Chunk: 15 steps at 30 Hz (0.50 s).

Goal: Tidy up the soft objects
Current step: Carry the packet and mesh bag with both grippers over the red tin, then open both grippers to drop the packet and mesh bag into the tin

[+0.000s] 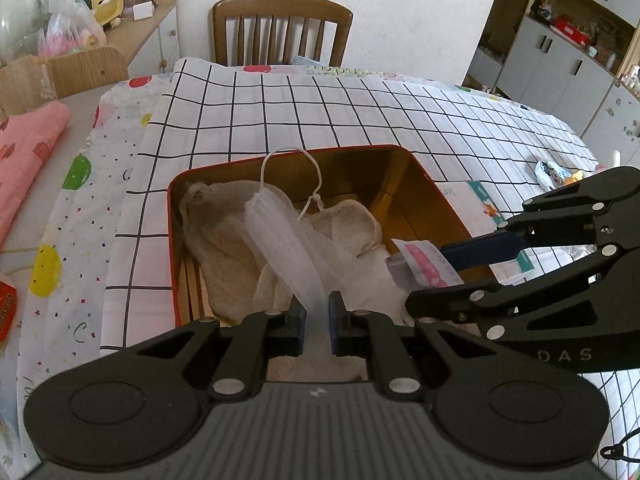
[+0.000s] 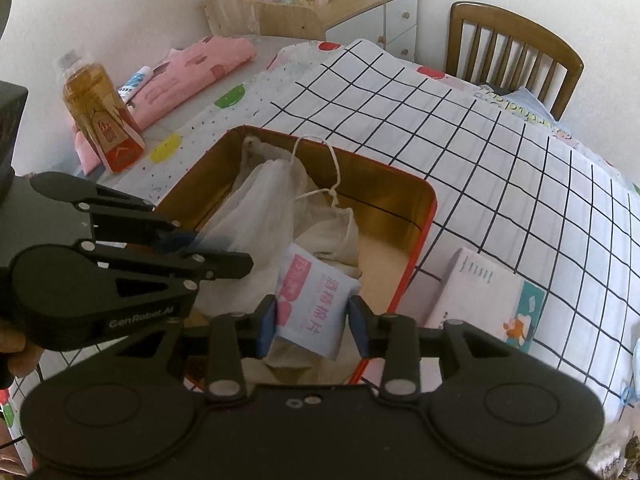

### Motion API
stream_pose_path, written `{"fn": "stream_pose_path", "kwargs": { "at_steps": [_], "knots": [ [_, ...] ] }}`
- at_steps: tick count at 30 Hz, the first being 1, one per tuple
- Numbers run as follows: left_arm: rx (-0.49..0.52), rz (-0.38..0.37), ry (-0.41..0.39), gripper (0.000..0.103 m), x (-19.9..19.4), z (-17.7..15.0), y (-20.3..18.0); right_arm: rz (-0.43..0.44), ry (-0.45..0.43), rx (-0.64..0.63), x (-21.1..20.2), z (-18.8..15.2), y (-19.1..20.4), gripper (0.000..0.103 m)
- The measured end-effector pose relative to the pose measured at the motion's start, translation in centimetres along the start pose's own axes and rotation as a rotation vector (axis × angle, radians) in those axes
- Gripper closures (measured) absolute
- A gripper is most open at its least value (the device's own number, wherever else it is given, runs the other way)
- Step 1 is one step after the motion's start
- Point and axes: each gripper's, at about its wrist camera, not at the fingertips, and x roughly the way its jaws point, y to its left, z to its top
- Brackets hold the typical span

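Note:
A red-rimmed tin (image 1: 173, 248) with a gold inside sits on the checked cloth and holds cream cloth bags (image 1: 232, 256) and a white string loop (image 1: 316, 184). My left gripper (image 1: 316, 322) is shut on a strip of white mesh (image 1: 280, 240) that trails up out of the tin. In the right wrist view my right gripper (image 2: 314, 326) is shut on a small pink-and-white packet (image 2: 316, 304), which hangs tilted over the tin's (image 2: 434, 200) near corner. The left gripper (image 2: 200, 244) is close on its left, and the mesh (image 2: 260, 208) hangs from it.
A white booklet (image 2: 480, 300) lies just right of the tin. A tea bottle (image 2: 100, 120) and folded pink cloth (image 2: 200, 64) sit at the table's left. A snack wrapper (image 1: 552, 172) lies far right. A wooden chair (image 1: 280, 28) stands behind the table.

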Motion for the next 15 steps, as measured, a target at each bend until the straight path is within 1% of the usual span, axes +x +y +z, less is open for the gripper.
{"fn": "stream_pose_path", "kwargs": {
  "at_steps": [6,10,12,14,15],
  "knots": [
    [-0.009,-0.002,0.001,0.091,0.1,0.0,0.1,0.008,-0.004,-0.010,0.1,-0.3,0.0,0.060],
    [-0.018,0.002,-0.001,0.089,-0.1,-0.2,0.1,0.029,-0.019,-0.003,-0.2,-0.4,-0.1,0.053],
    [-0.016,0.005,-0.004,0.084,-0.3,-0.2,0.0,0.035,-0.024,-0.003,-0.4,-0.5,0.0,0.051],
    [-0.019,0.007,-0.007,0.066,-0.6,-0.3,-0.1,0.041,-0.029,-0.005,-0.7,-0.6,0.0,0.050],
    [-0.025,0.013,-0.010,0.059,-0.7,-0.3,0.0,0.044,-0.033,-0.006,-0.9,-0.7,0.1,0.050]
  ]
}}
